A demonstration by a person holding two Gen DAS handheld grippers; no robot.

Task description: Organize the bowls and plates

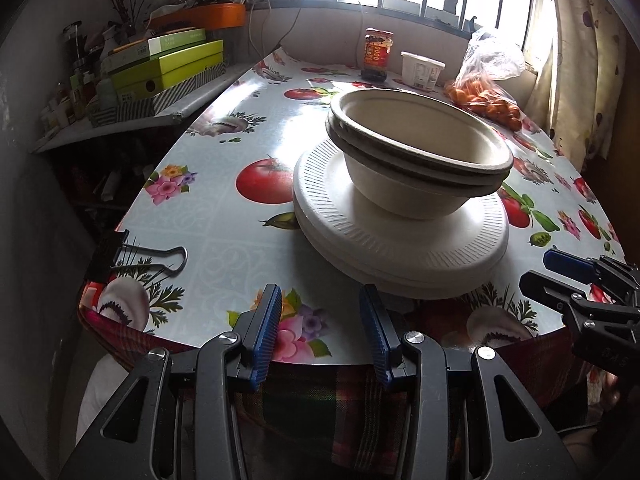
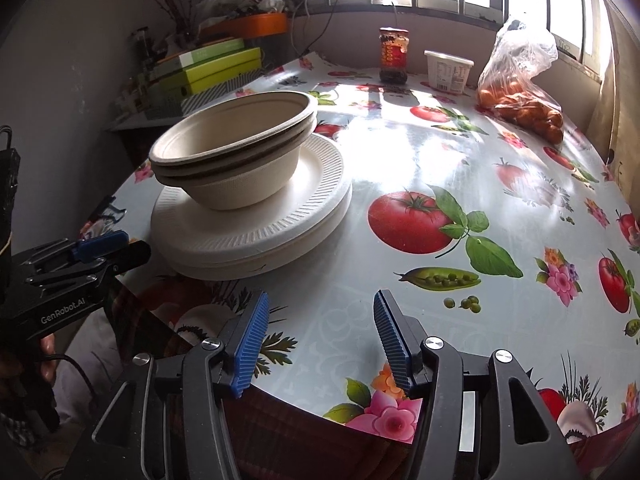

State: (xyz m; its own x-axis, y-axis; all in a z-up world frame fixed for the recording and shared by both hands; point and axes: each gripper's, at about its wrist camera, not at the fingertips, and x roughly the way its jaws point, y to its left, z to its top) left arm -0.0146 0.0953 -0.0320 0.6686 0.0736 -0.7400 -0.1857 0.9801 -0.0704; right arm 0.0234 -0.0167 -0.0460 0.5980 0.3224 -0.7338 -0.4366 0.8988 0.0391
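Stacked beige paper bowls [image 1: 416, 152] sit nested on a stack of white ribbed plates [image 1: 384, 244] near the table's front edge; the bowls [image 2: 236, 152] and plates [image 2: 256, 224] also show in the right wrist view. My left gripper [image 1: 320, 320] is open and empty, just in front of the plates at the table edge. My right gripper [image 2: 320, 328] is open and empty, to the right of the stack over the front edge. Each gripper shows in the other's view, the right one [image 1: 560, 276] and the left one [image 2: 108, 248].
The table [image 2: 400, 160] has a fruit-print oilcloth. A sauce jar [image 1: 377, 56], a white tub [image 1: 421, 70] and a bag of oranges [image 1: 486, 92] stand at the back. A binder clip [image 1: 132, 258] grips the front-left edge. Boxes [image 1: 160, 68] crowd a side shelf at left.
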